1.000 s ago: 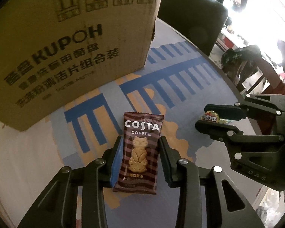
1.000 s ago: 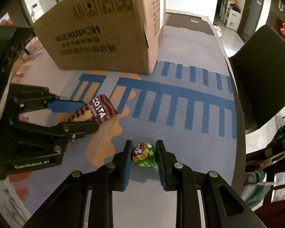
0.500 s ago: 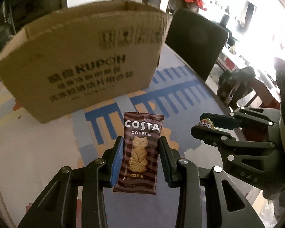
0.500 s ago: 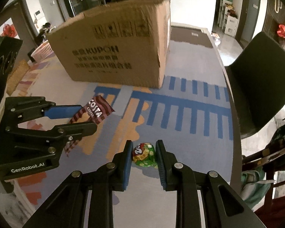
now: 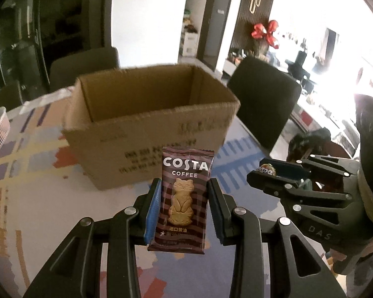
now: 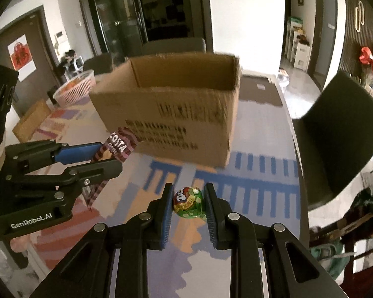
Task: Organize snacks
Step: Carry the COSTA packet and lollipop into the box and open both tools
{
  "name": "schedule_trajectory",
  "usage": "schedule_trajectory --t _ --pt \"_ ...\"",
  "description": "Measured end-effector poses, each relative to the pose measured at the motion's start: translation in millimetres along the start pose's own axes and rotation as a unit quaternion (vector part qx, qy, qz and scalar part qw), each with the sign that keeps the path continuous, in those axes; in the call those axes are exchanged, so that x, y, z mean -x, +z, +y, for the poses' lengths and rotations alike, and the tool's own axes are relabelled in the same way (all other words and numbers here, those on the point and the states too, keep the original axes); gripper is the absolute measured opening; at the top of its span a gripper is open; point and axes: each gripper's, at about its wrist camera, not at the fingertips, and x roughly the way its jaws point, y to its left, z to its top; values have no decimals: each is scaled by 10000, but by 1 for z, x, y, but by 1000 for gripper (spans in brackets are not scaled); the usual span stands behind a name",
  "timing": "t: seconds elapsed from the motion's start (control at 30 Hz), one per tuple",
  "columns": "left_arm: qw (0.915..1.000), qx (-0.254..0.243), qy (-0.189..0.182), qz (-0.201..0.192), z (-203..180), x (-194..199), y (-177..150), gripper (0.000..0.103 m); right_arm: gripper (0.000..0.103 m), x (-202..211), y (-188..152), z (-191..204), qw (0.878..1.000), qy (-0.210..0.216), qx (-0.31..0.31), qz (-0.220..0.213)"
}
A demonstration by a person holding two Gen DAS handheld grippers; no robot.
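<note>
two snacks are in your grip: your left hand-held gripper (image 5: pixel 184 207) clamps the brown striped costa biscuit packet (image 5: pixel 184 196), your right hand-held gripper (image 6: pixel 188 203) pinches the round green foil candy (image 6: pixel 189 202), both raised short of the open brown cardboard box (image 5: pixel 146 124) ahead.

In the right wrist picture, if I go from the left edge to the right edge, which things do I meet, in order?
left gripper → Costa Coffee packet → green candy held by the right gripper → dark chair. The cardboard box and the pink basket overlap others in this order, so I leave them out.
</note>
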Motion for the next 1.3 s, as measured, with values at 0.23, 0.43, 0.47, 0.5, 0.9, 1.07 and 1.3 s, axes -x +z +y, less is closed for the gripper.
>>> schedule_trajectory --t 0.23,0.43,0.47,0.5,0.9,1.07,1.3 --pt "9991 42 116 -409 11 25 22 37 26 14 29 14 9992 31 145 -375" --pt "9974 -14 231 -686 19 38 45 37 26 25 59 17 9974 28 149 -706" --pt "9970 -30 262 -723 21 39 50 37 26 25 64 17 9971 26 153 -743" --pt "9968 -28 286 -747 22 39 54 37 26 26 70 16 9969 9 141 -776" --pt "9959 101 426 -791 46 29 101 37 26 16 127 18 9955 17 175 -926" --pt "9962 235 444 -709 57 16 113 37 26 6 142 19 9955 -24 233 -917" --pt "9970 323 472 -514 68 -8 121 37 26 -14 152 18 9965 -56 248 -791"
